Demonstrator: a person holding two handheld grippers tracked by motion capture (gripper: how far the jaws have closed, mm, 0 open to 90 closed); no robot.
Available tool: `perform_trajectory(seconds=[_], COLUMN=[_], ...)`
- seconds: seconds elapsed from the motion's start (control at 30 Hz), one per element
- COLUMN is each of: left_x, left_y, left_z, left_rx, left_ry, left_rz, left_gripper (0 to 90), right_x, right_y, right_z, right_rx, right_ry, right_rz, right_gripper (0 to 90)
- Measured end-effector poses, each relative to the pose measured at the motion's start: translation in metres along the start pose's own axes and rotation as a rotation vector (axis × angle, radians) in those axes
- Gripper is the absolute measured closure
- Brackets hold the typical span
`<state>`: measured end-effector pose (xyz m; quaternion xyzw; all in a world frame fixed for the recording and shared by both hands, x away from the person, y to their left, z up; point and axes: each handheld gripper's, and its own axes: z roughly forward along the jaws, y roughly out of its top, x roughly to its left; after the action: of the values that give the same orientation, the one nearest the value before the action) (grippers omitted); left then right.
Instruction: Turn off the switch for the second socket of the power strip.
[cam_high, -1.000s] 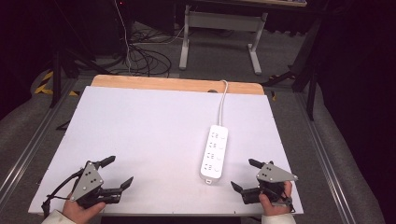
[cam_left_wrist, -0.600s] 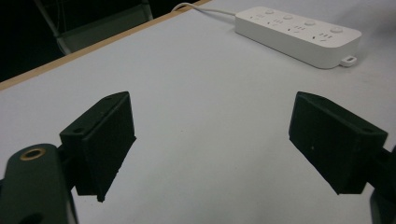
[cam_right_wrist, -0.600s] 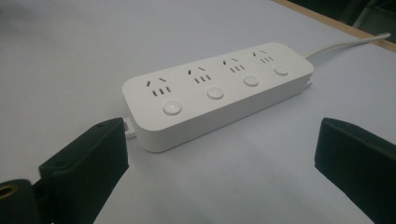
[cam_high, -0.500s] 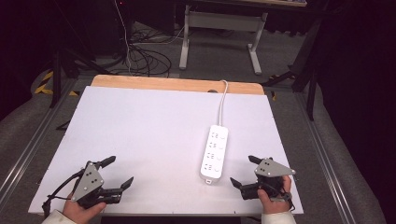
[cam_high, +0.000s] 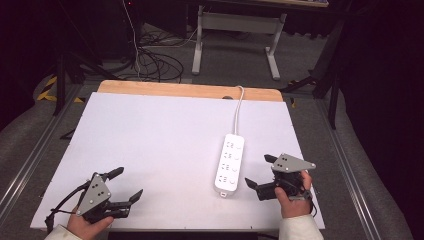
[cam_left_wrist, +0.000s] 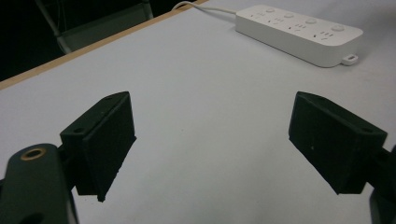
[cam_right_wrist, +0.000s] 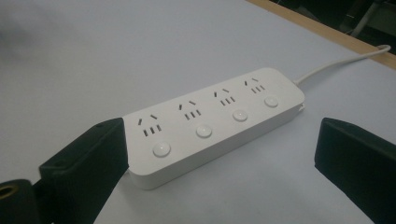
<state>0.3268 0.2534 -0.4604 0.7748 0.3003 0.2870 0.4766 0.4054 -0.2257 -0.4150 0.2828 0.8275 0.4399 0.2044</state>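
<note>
Where the lower edge of the high view cuts off the person's sleeves, the left gripper (cam_high: 125, 185) sits at the lower left of the frame, held low over the white board (cam_high: 160, 135), its two black jaws spread wide with bare surface between them; in the left gripper view those jaws stand far apart at the bottom corners, gripping nothing. At the lower right of the high view the right gripper (cam_high: 257, 172) is held by the right hand (cam_high: 292, 197), its grey plate on top, its jaws likewise wide and empty, pointing toward the frame's centre; just beside it, toward the middle, lies the white power strip (cam_high: 230, 163), flat on the board with its length running up the frame. In the right gripper view the strip's near end lies just beyond the left jaw; four sockets and four round buttons show along its top. Farther up, its white cord (cam_high: 239, 110) runs to the wooden table edge (cam_high: 190, 90) at the board's far side; beyond that, dark floor with loose cables (cam_high: 150, 60) at upper left.
</note>
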Motion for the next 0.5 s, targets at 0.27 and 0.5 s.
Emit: perform_trajectory(seconds=[0.27,0.5], left_x=[0.0,0.0], left_y=[0.0,0.0], left_z=[0.0,0.0], left_rx=[0.0,0.001], left_ry=[-0.001,-0.001], left_rz=[-0.002,-0.001], left_gripper=[15.2,15.2], right_x=[-0.005,-0.01], right_y=[0.013,0.023], right_z=[0.0,0.005], right_rx=[0.007,0.009], right_ry=[-0.001,-0.003], right_rz=[-0.003,-0.009], right_gripper=[3.3,3.3])
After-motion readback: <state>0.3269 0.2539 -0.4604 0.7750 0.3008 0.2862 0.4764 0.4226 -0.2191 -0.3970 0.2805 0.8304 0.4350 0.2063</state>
